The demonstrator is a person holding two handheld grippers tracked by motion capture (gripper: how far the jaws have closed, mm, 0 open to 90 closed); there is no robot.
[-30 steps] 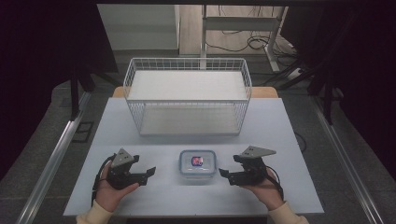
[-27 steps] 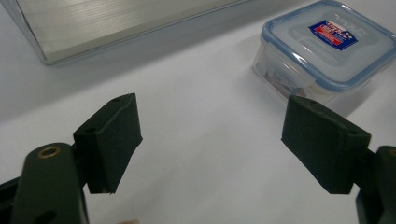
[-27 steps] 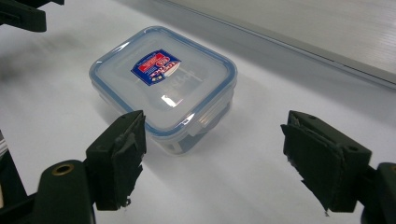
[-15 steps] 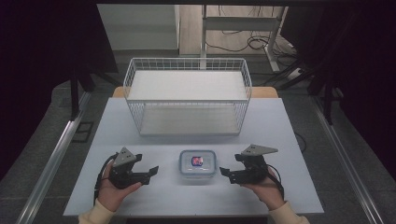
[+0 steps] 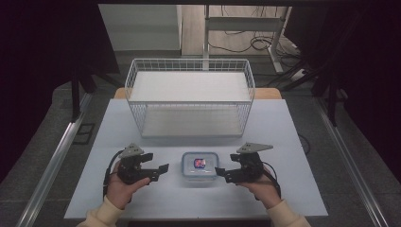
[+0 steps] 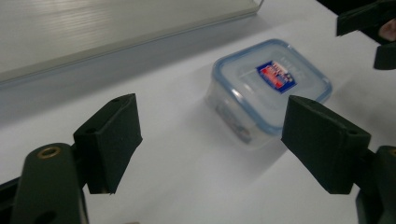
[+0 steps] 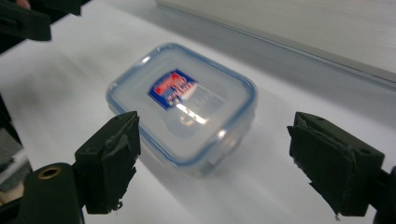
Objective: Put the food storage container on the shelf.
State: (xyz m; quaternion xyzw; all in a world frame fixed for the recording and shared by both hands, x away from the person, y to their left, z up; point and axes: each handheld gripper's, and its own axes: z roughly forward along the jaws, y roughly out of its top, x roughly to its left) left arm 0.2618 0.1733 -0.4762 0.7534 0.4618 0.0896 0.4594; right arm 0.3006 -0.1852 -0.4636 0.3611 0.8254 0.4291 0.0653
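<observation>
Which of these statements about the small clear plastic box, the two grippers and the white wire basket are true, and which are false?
1. The small clear plastic box with a blue-rimmed lid lies between the left gripper and the right gripper. True.
2. The left gripper is shut on the box. False: it is open, apart from it.
3. The box's lid is on. True.
4. The box sits inside the white wire basket. False: it lies on the white table, nearer the person.

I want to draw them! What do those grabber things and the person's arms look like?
Each gripper, left gripper and right gripper, is black with two blocky jaws, a grey three-cornered plate on top and a black cable. The person wears cream sleeves.
</observation>
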